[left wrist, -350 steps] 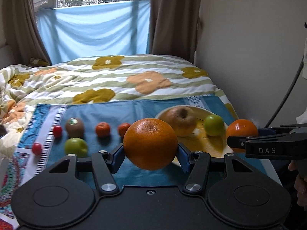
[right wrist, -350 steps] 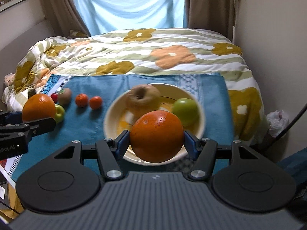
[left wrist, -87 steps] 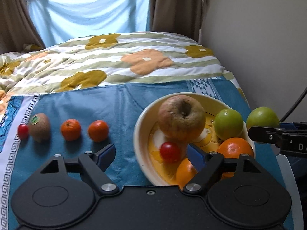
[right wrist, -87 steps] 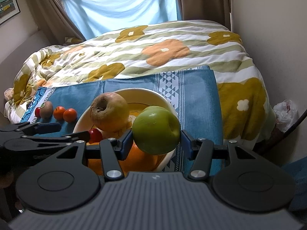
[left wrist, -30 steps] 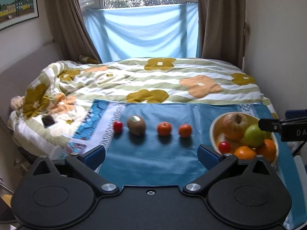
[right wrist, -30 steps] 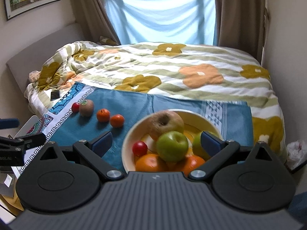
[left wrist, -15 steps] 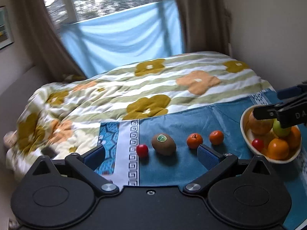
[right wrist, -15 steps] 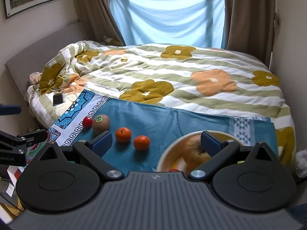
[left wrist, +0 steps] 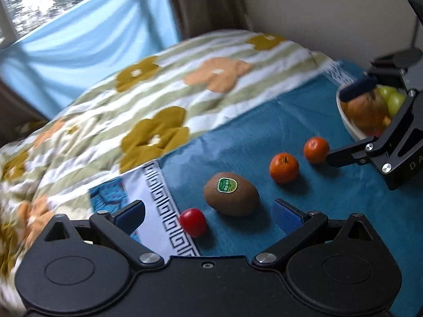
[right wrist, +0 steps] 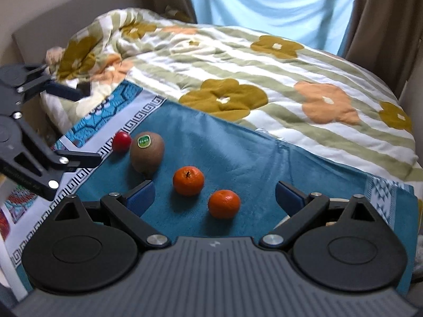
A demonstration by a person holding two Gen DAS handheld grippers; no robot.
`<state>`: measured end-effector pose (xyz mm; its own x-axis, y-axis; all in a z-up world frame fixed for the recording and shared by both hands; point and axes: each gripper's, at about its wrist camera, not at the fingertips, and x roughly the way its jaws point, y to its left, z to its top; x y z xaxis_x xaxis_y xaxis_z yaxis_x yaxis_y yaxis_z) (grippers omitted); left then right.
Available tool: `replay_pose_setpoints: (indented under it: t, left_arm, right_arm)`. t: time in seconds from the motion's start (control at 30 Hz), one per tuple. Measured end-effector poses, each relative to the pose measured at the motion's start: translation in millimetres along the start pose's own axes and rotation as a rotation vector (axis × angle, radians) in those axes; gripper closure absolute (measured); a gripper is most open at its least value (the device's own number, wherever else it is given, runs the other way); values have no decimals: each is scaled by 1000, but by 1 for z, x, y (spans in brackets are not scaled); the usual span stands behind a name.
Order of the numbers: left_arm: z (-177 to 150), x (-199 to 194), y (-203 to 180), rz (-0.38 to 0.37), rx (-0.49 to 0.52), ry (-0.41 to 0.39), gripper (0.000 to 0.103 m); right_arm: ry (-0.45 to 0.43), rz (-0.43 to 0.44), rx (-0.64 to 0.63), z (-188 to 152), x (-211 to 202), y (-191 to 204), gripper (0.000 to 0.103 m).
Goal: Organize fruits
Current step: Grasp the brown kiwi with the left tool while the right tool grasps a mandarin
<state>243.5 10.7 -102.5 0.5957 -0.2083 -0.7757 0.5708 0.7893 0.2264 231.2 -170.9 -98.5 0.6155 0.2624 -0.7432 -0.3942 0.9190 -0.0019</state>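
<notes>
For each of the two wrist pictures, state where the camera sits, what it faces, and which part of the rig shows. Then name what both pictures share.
Left wrist: rides on the left gripper, open, facing the cherry tomato and kiwi on the blue cloth; the right gripper and the bowl show at the right edge.
Right wrist: rides on the right gripper, open, facing two tangerines; the left gripper enters from the left edge.
Shared: tomato, kiwi, both tangerines, blue cloth, flowered quilt.
</notes>
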Motion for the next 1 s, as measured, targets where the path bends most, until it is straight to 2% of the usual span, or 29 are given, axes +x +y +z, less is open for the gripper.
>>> replay_pose_setpoints:
  t: [0.23,0.4,0.7,0.8,0.83,1.0]
  left_arm:
    - [4,44,3,-133,129,36,1]
    - [6,64,4,-208,166,58,8]
    - [7,81,5,-280,168,85,13]
    - [6,81,6,-301,161,80,24]
    - [7,80,6,-297,162,72,31]
    - [6,79,10,-307,146,67,32]
  right_arm:
    - [53,0,-117,0,35,9,0]
    - [95,42,-177,-1,52,17,9]
    - [136,66,-274,3,74,33,21]
    - [149,74,-279,6,78,34,22]
    - [152,77,-279,6,80,33,24]
    - [166,87,-288,7,85,32,32]
